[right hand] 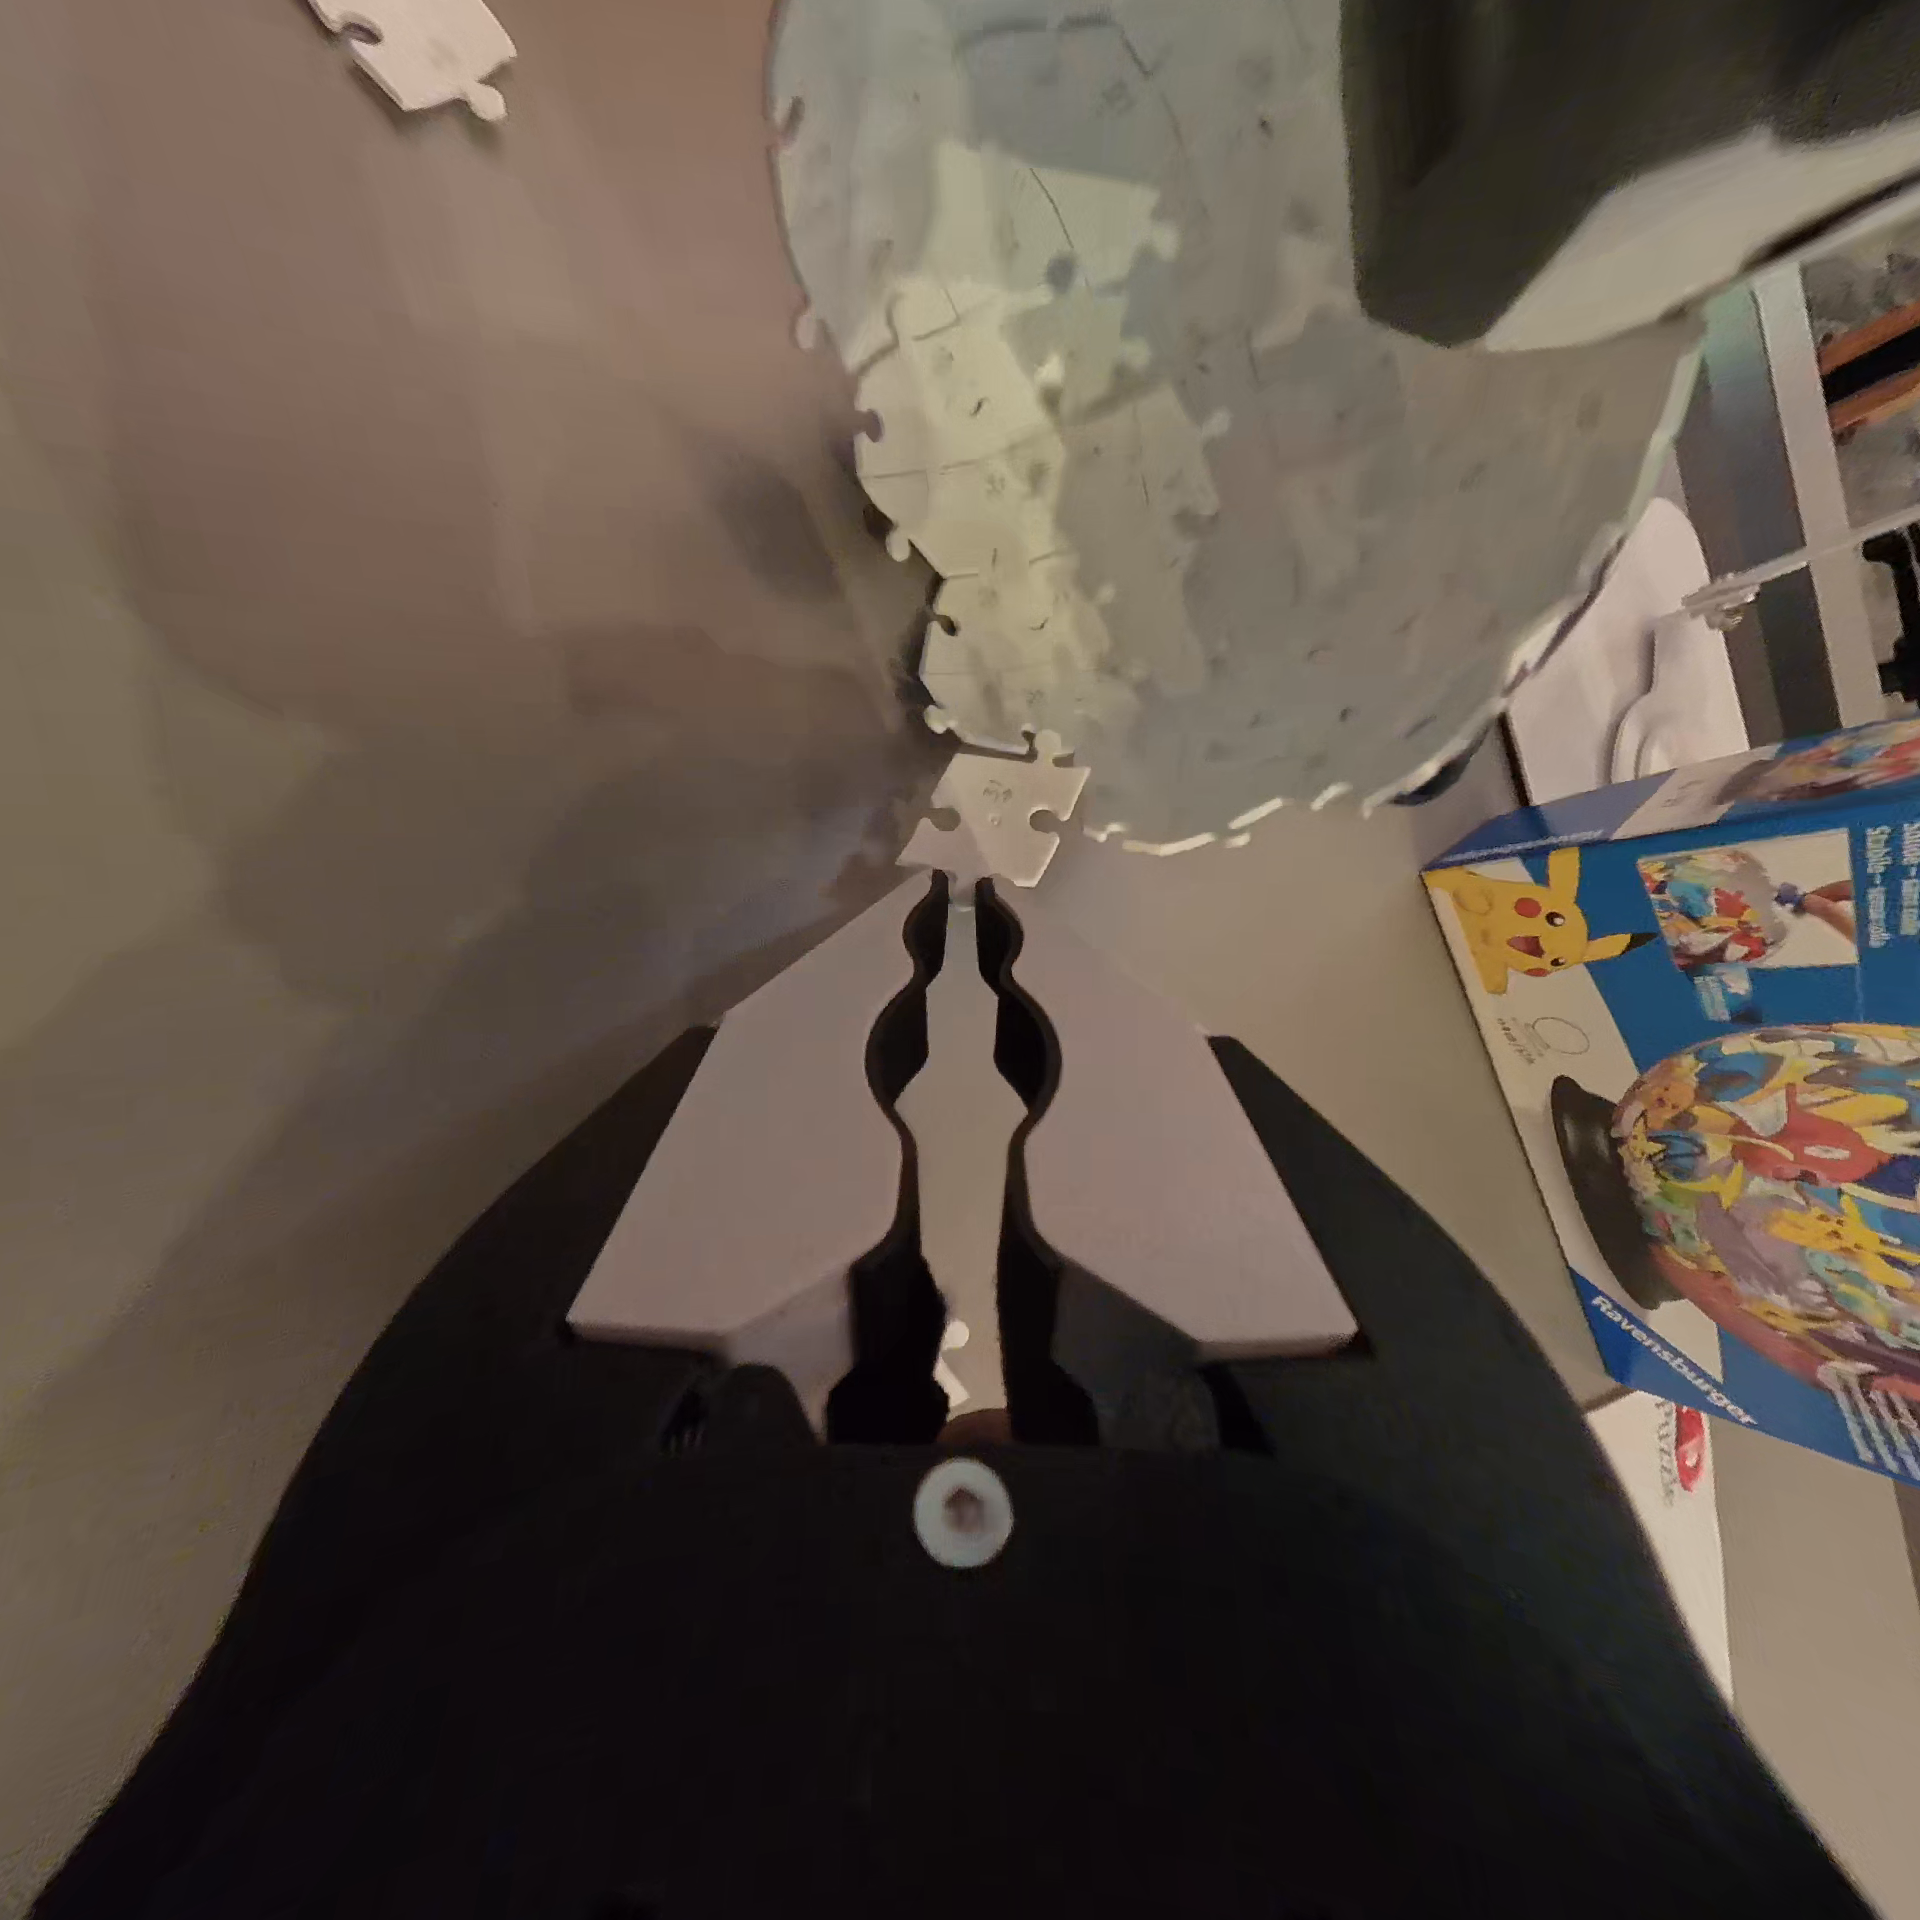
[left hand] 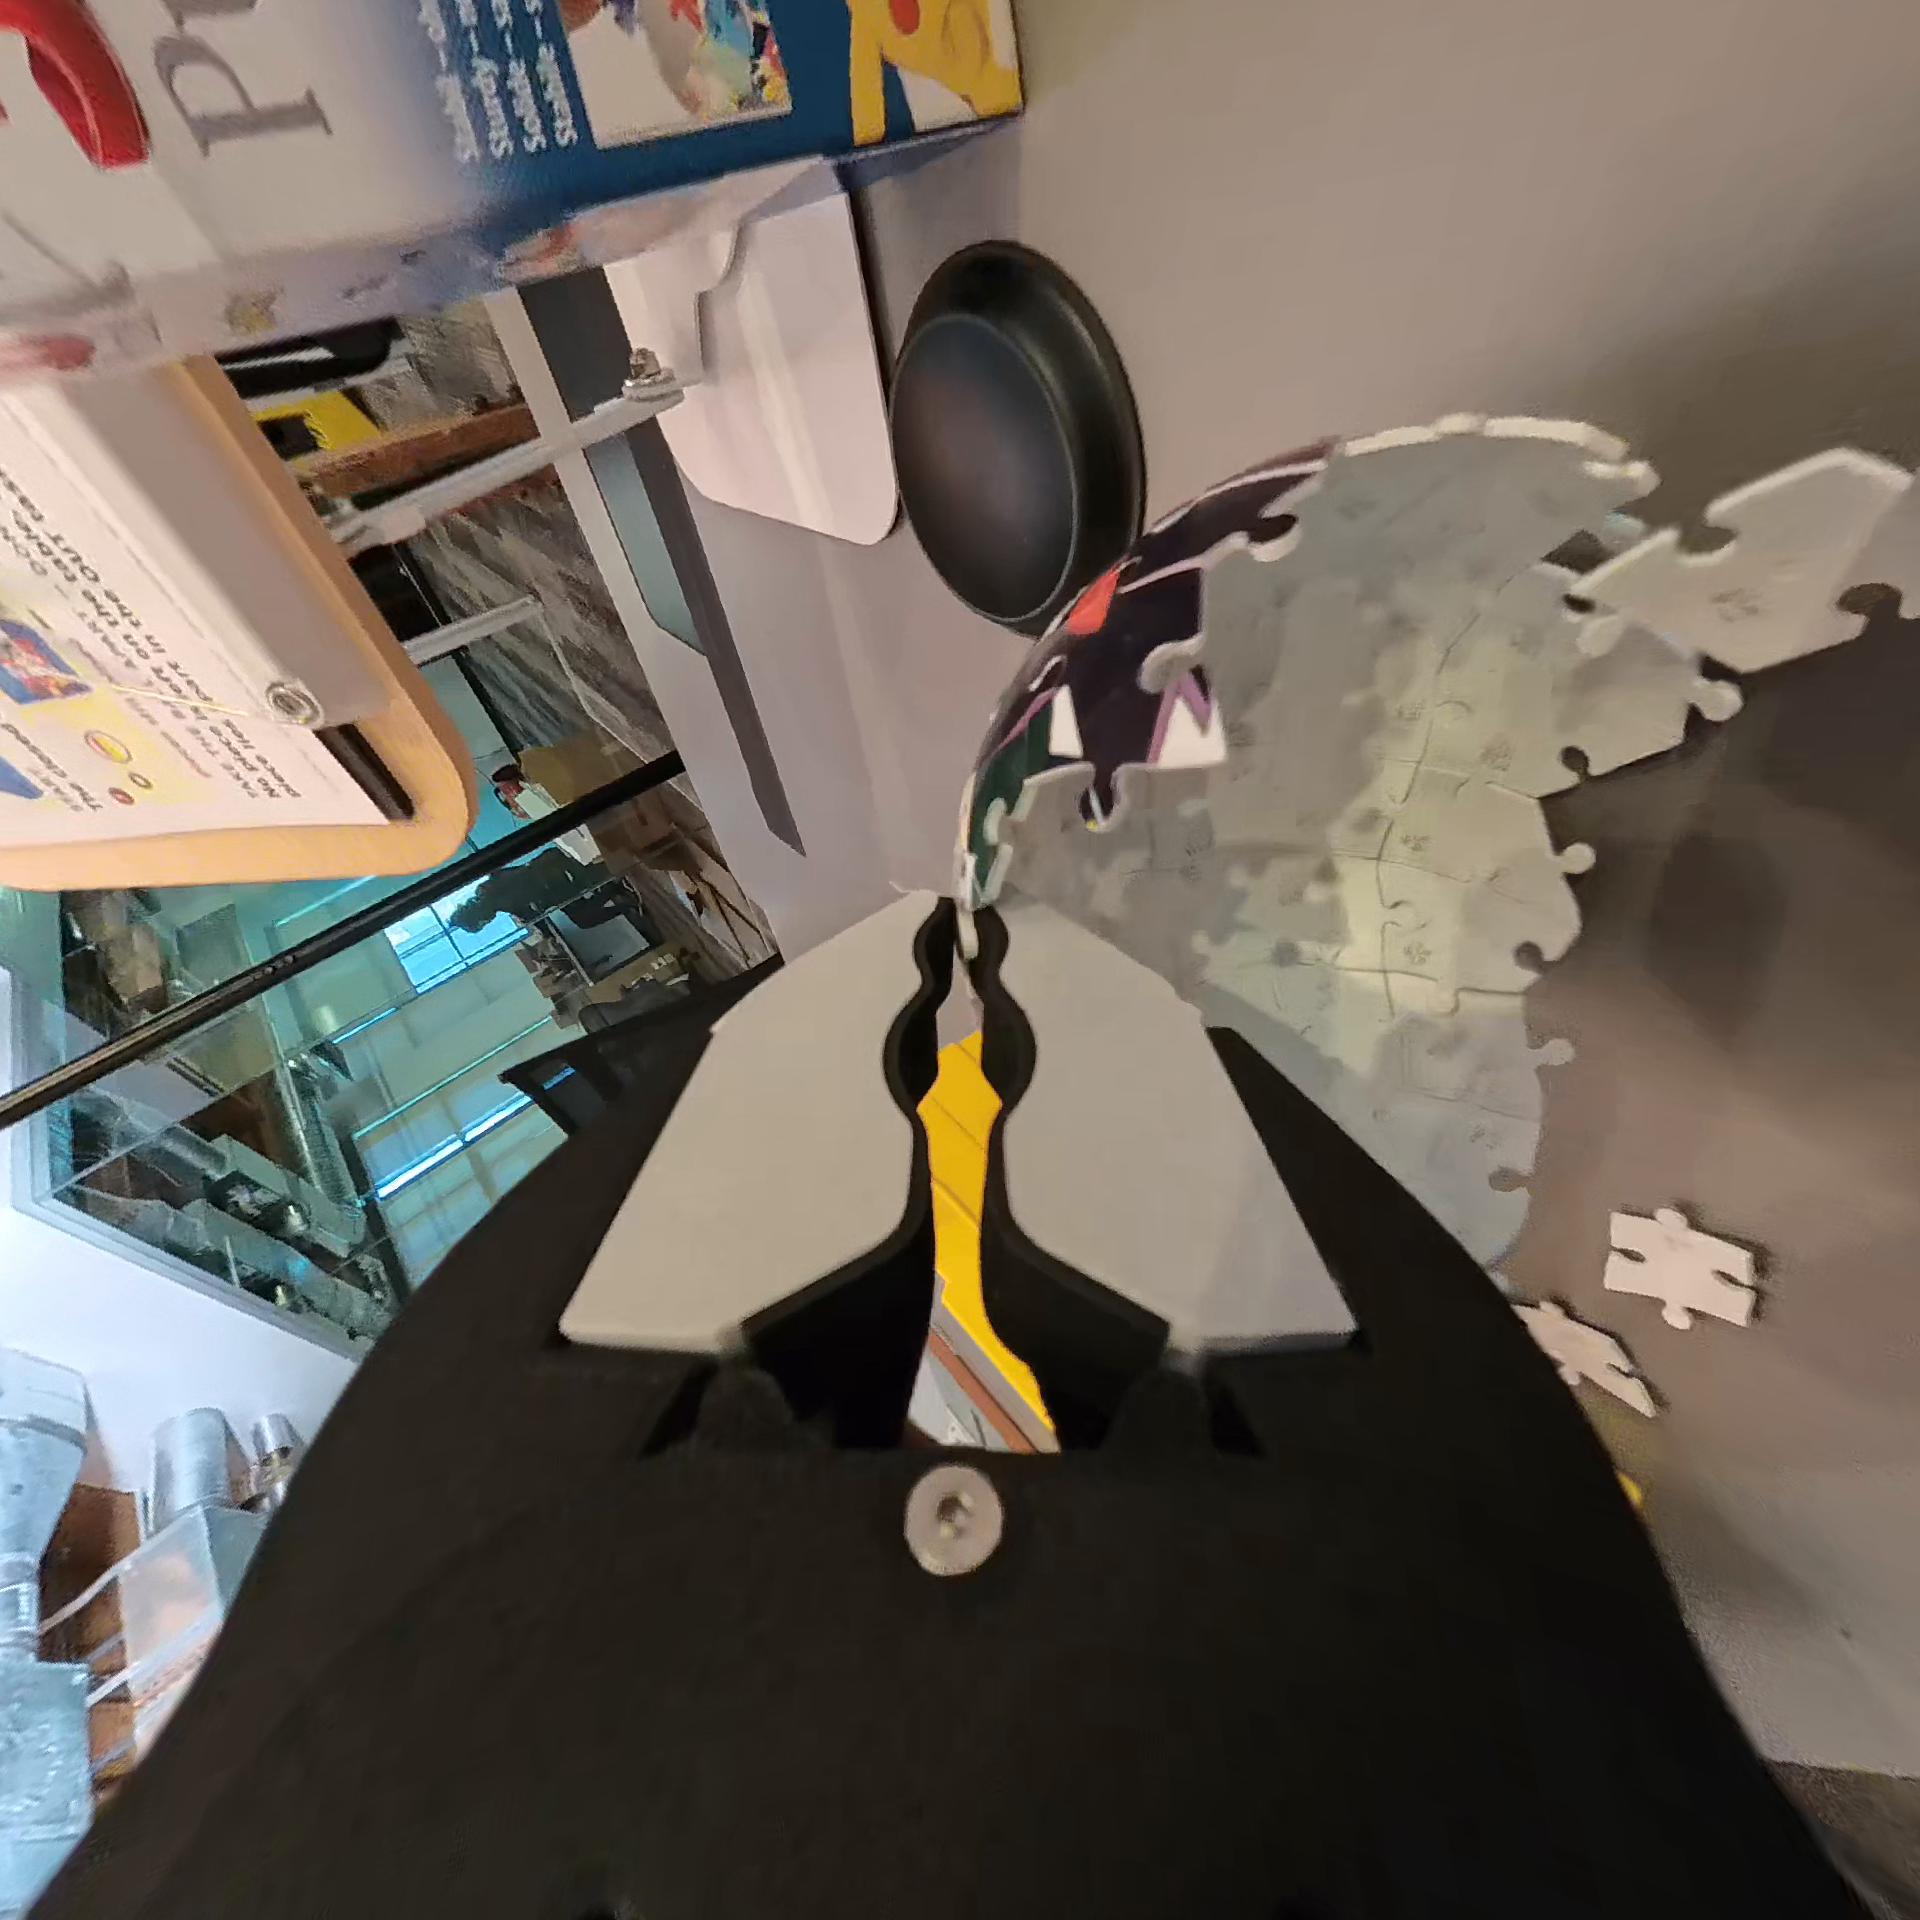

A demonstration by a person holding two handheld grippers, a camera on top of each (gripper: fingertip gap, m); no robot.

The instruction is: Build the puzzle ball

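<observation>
The partly built puzzle ball point(left hand: 1351, 831) is a curved shell of joined pieces, its pale grey inner side facing me and a strip of dark printed outside at its left edge. My left gripper point(left hand: 961, 920) is shut on the shell's rim and holds it up off the table. The shell also shows in the right wrist view point(right hand: 1195, 468). My right gripper point(right hand: 961, 883) is shut on a single white puzzle piece point(right hand: 997, 816) and holds it against the shell's lower edge. The left gripper's body point(right hand: 1558, 156) shows at the top right of the right wrist view.
The black round ball stand point(left hand: 1013, 436) sits on the grey table behind the shell. Loose white pieces lie on the table point(left hand: 1683, 1268), point(right hand: 416, 47). The blue puzzle box point(right hand: 1714, 1091) stands to the right, also at the top of the left wrist view point(left hand: 675, 104). Some 12 centimeters of space lies between my two pairs of fingers.
</observation>
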